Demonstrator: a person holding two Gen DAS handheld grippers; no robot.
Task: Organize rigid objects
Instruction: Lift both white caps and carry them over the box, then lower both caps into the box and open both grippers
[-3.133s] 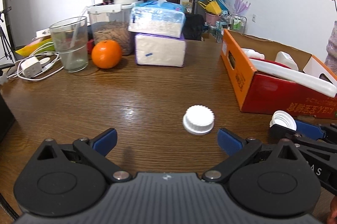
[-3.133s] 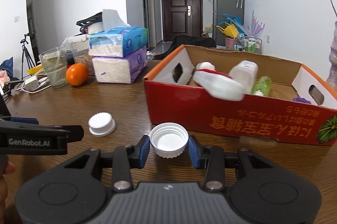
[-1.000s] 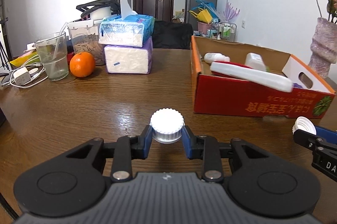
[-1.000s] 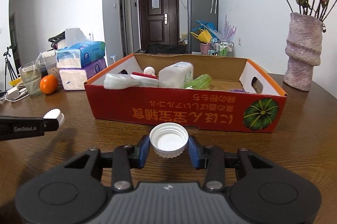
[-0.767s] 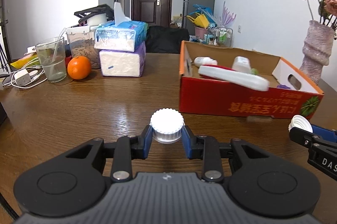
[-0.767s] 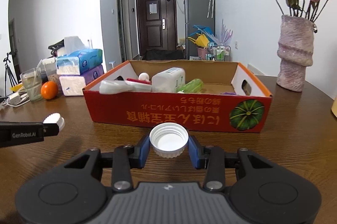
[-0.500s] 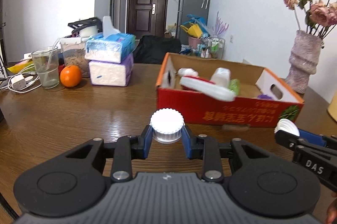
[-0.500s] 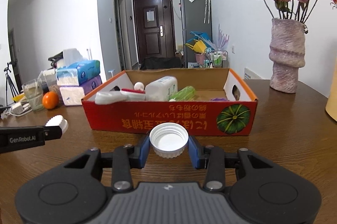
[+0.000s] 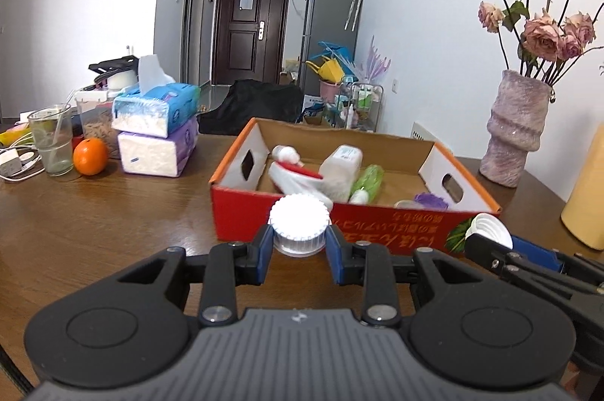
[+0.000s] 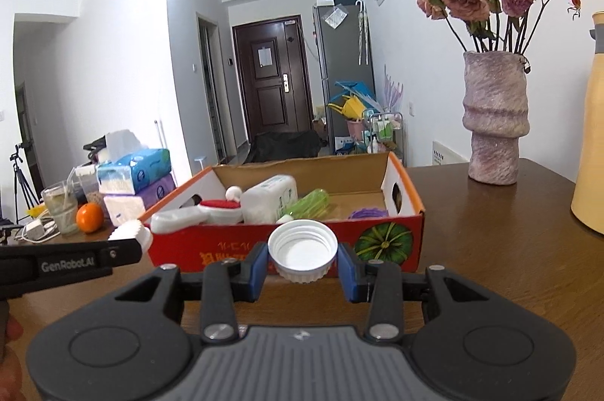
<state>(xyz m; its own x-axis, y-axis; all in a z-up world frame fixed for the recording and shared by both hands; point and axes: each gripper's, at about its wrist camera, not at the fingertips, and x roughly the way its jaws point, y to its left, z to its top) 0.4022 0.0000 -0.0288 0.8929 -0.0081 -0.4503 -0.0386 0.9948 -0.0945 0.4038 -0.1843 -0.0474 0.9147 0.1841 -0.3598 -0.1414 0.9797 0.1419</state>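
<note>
**Two white caps held in front of the red box**

While both caps hang above the wooden tabletop (image 9: pixel 94 231), each sits pinched between blue pads. The left hand-held gripper (image 9: pixel 299 242) squeezes a white ribbed screw cap (image 9: pixel 299 222), closed top upward, its knurled rim and lower collar showing. The right hand-held gripper (image 10: pixel 303 261) clamps an open white cap (image 10: pixel 302 249), hollow side up, inner thread rings visible. Just beyond them stands the red cardboard box (image 10: pixel 381 242) with an orange rim, holding a white bottle (image 10: pixel 270 199), a green bottle (image 10: pixel 307 204) and something purple (image 10: pixel 368 213).
</note>
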